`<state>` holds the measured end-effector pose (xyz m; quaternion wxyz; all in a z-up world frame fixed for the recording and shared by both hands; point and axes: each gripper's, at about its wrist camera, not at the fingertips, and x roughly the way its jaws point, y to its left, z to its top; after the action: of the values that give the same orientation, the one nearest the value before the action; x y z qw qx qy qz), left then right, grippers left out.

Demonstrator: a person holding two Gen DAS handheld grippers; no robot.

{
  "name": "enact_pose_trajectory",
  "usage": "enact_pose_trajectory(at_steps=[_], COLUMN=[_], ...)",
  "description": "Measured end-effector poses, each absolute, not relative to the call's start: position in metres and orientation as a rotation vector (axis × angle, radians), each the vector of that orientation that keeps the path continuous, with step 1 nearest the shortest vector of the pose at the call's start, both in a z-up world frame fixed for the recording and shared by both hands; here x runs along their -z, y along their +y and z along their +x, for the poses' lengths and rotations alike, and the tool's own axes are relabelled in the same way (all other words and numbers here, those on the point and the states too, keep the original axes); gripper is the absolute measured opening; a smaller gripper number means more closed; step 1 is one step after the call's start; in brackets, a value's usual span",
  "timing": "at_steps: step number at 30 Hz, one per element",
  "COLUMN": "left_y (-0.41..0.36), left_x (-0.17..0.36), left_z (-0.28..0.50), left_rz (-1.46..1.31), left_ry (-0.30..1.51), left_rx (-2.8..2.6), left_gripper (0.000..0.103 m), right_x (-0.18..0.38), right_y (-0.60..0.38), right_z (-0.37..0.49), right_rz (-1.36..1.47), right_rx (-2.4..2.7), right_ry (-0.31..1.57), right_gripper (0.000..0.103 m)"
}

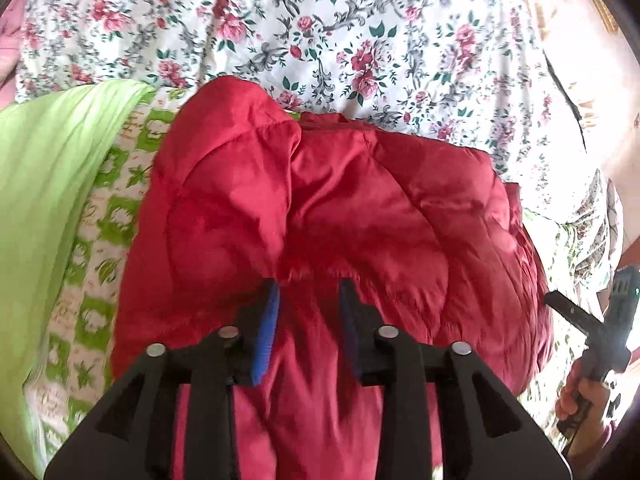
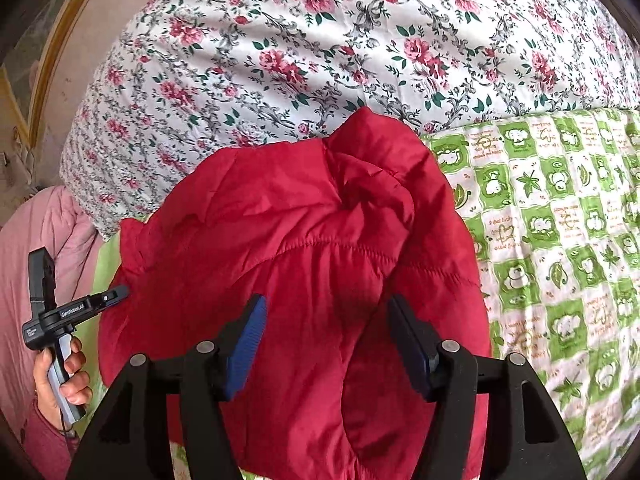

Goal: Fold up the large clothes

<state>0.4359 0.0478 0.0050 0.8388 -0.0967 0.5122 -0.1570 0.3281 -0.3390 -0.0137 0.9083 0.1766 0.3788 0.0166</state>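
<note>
A red padded jacket [image 1: 340, 208] lies bunched on the bed, partly folded over itself. It also shows in the right wrist view [image 2: 288, 248]. My left gripper [image 1: 310, 292] hovers over the jacket's near part with a gap between its blue pads; whether fabric is pinched between them I cannot tell. My right gripper [image 2: 324, 312] is open above the jacket, jaws wide apart, nothing between them. The other hand-held gripper shows at the right edge of the left wrist view [image 1: 592, 332] and at the left edge of the right wrist view [image 2: 60, 312].
A green-and-white patterned sheet [image 2: 560, 240] covers the bed beside the jacket. A floral quilt [image 2: 320, 48] lies heaped behind it. A plain green cloth [image 1: 44, 168] lies at the left. A pink garment [image 2: 24, 264] lies at the far left.
</note>
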Motion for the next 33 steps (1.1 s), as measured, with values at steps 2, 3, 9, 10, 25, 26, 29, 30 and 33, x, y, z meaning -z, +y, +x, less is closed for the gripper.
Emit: enact_pose_trajectory(at_steps=[2, 3, 9, 10, 25, 26, 29, 30, 33], left_y=[0.054, 0.057, 0.085, 0.09, 0.147, 0.15, 0.154, 0.154, 0.154], left_x=[-0.011, -0.013, -0.014, -0.014, 0.018, 0.02, 0.03, 0.034, 0.048], left_z=[0.422, 0.416, 0.385, 0.382, 0.396, 0.399, 0.408, 0.411, 0.421], left_rz=[-0.218, -0.225, -0.245, -0.252, -0.415, -0.422, -0.451, -0.462, -0.493], left_ry=[1.066, 1.062, 1.044, 1.045, 1.108, 1.104, 1.114, 1.121, 1.156], left_rx=[0.339, 0.342, 0.318, 0.315, 0.321, 0.316, 0.343, 0.358, 0.389], left_gripper=[0.034, 0.035, 0.053, 0.053, 0.066, 0.066, 0.075, 0.077, 0.083], right_x=[0.01, 0.008, 0.004, 0.005, 0.021, 0.025, 0.031, 0.032, 0.037], right_y=[-0.34, -0.342, -0.356, -0.358, -0.405, -0.409, -0.415, -0.418, -0.424], right_z=[0.324, 0.32, 0.3, 0.298, 0.31, 0.315, 0.327, 0.333, 0.345], right_rz=[0.367, 0.371, 0.404, 0.409, 0.548, 0.561, 0.585, 0.578, 0.59], right_rx=[-0.037, -0.042, -0.038, -0.036, -0.058, -0.069, -0.1, -0.1, -0.127], right_ry=[0.776, 0.772, 0.76, 0.762, 0.828, 0.844, 0.863, 0.868, 0.883], right_gripper=[0.069, 0.07, 0.079, 0.079, 0.09, 0.09, 0.09, 0.09, 0.09])
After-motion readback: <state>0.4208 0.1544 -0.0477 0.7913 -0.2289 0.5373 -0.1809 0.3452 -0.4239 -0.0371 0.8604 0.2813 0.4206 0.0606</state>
